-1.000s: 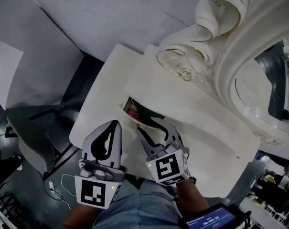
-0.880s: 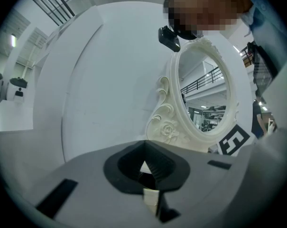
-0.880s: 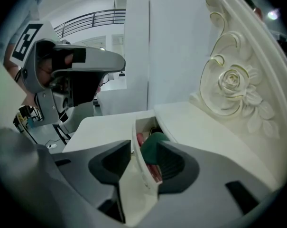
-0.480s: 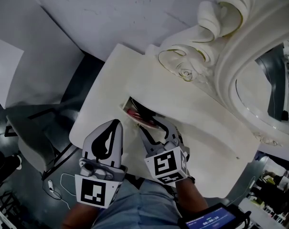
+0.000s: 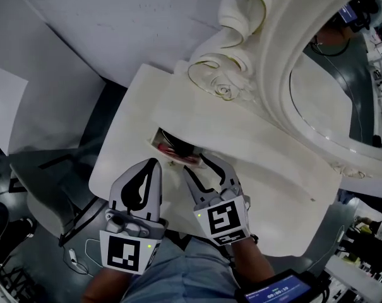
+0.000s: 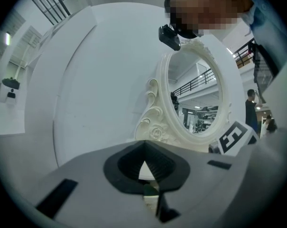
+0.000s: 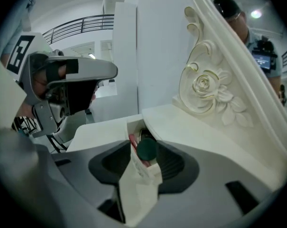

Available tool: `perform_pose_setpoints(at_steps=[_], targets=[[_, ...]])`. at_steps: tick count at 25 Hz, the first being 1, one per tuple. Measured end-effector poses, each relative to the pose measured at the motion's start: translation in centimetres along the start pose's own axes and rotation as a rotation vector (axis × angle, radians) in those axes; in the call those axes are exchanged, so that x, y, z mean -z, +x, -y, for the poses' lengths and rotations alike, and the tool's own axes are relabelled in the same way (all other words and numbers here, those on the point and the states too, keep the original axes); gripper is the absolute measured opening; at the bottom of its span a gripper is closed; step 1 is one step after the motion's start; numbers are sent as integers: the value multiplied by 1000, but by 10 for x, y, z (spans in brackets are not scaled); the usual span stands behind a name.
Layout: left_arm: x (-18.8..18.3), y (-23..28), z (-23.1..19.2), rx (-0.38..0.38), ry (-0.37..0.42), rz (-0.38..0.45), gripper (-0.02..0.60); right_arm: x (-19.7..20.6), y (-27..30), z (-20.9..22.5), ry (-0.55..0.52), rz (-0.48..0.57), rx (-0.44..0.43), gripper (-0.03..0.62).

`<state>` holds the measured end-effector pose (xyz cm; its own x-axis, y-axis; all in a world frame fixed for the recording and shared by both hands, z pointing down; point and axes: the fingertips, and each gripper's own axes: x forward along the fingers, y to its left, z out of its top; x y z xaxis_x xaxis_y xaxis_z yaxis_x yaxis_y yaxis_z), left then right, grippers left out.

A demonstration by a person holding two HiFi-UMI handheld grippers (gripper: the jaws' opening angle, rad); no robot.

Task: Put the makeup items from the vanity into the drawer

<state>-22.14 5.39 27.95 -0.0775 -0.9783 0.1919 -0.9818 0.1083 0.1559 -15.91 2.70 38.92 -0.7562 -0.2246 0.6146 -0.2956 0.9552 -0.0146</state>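
The right claw grips the dark round knob of the cream drawer straight ahead, its slide in line with the claw; the left claw, jaws together, sits alongside.

The drawer shows only a sliver, its contents mostly hidden beneath the vanity top.

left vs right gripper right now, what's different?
Jaws: the left gripper is shut on nothing, its tips meeting in a point. The right gripper stands part open and looks clamped on the dark green drawer knob.
Place: the left gripper sits by the vanity top, left of the partly open drawer. The right gripper is at the drawer's front.
Shared: grey jaws, a marker cube each, side by side.
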Motion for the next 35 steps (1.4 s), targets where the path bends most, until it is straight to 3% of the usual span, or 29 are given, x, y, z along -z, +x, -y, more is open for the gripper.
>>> perform_pose_setpoints(at_steps=[3, 6, 9, 13, 17, 21, 28, 35], targets=[[-13, 1, 18, 43, 72, 49, 0, -2, -20, 6, 29, 40, 29, 167], [-18, -1, 41, 70, 92, 62, 0, -5, -45, 15, 55, 93, 63, 162], [-26, -2, 71, 102, 129, 92, 0, -7, -76, 26, 59, 153, 113, 120], [-25, -10, 111, 102, 113, 58, 0, -7, -125, 31, 97, 240, 162, 44], [-36, -15, 150, 132, 135, 102, 0, -23, -183, 42, 19, 410, 267, 12], [-49, -22, 188, 175, 158, 149, 0, -31, -240, 56, 108, 573, 382, 5], [-78, -36, 238, 263, 263, 289, 0, -19, -307, 70, 110, 649, 515, 2], [-80, -45, 259, 283, 276, 284, 0, -9, -335, 70, 117, 689, 570, 0]])
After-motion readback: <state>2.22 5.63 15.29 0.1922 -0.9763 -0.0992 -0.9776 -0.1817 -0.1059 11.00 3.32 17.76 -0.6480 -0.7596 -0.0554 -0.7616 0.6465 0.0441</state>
